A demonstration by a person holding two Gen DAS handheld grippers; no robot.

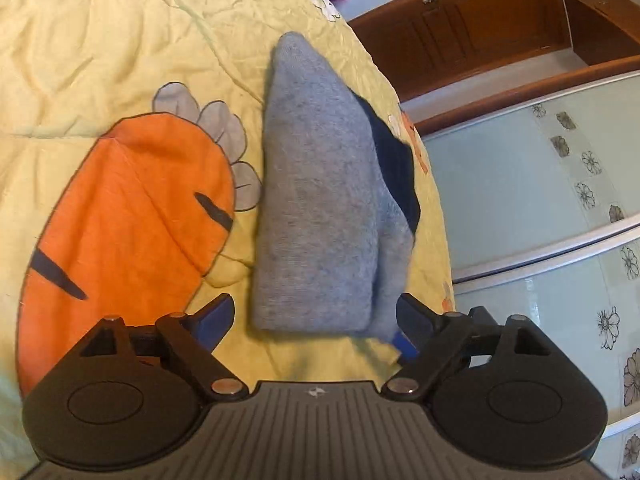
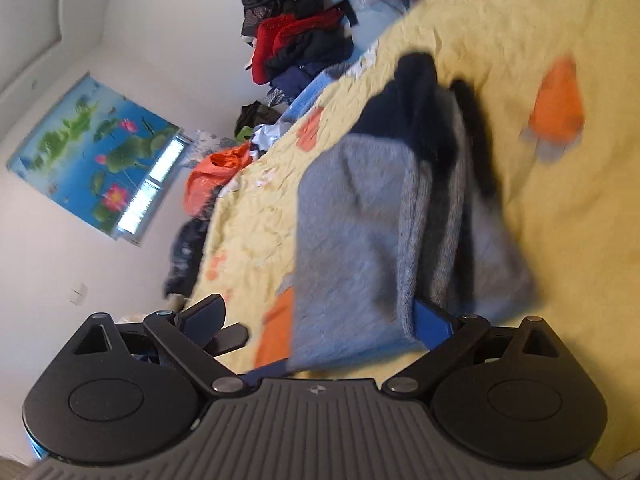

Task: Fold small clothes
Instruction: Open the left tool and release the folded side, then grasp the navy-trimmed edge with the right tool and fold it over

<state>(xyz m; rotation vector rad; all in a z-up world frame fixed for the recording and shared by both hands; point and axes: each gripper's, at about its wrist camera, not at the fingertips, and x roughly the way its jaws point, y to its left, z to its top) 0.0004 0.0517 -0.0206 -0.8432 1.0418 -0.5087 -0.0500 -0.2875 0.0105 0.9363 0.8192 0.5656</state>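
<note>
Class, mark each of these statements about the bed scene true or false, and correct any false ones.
1. The left gripper is open. True.
2. The grey garment hangs in the air. False: it lies on the yellow quilt.
3. The quilt shows an orange carrot. True.
4. The garment is plain red. False: it is grey with a dark navy part.
5. A pile of clothes lies beyond the quilt. True.
</note>
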